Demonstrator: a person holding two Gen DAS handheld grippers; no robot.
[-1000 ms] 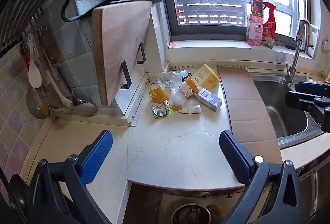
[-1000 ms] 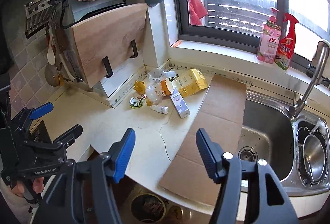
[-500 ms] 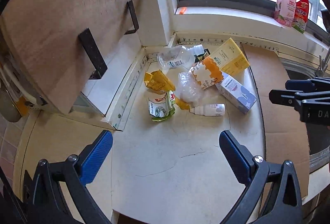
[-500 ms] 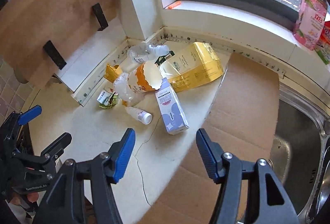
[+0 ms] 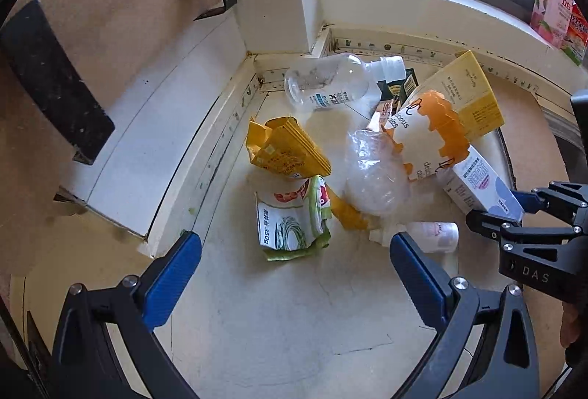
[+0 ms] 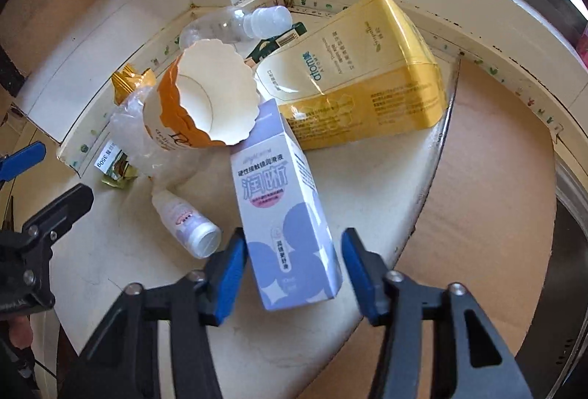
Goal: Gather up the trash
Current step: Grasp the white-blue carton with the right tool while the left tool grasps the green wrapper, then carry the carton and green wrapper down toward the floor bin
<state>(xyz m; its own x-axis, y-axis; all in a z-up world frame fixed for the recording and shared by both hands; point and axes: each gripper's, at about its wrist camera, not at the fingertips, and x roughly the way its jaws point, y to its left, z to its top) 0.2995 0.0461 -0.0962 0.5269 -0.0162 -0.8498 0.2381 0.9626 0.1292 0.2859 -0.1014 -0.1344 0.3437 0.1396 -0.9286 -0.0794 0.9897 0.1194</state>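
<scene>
Trash lies piled in the counter corner. My right gripper (image 6: 292, 270) is open, its blue pads on either side of the near end of a white-and-lilac carton (image 6: 284, 215), not closed on it; the carton also shows in the left wrist view (image 5: 481, 184). My left gripper (image 5: 294, 270) is open just in front of a crumpled green-and-white wrapper (image 5: 290, 218). Nearby lie a yellow packet (image 5: 283, 149), clear plastic wrap (image 5: 371, 171), an orange-and-white paper cup (image 6: 200, 101), a small white bottle (image 6: 187, 222), a clear bottle (image 5: 330, 81) and a yellow box (image 6: 360, 82).
A wooden cutting board (image 5: 110, 13) leans on black brackets at the left over a white ledge (image 5: 154, 145). A cardboard sheet (image 6: 488, 185) covers the counter at the right, beside the sink edge (image 6: 569, 215). The windowsill (image 5: 422, 0) runs behind.
Both grippers have moved forward and down to the trash pile. The right gripper now straddles the lilac carton; the left is close over the green wrapper.
</scene>
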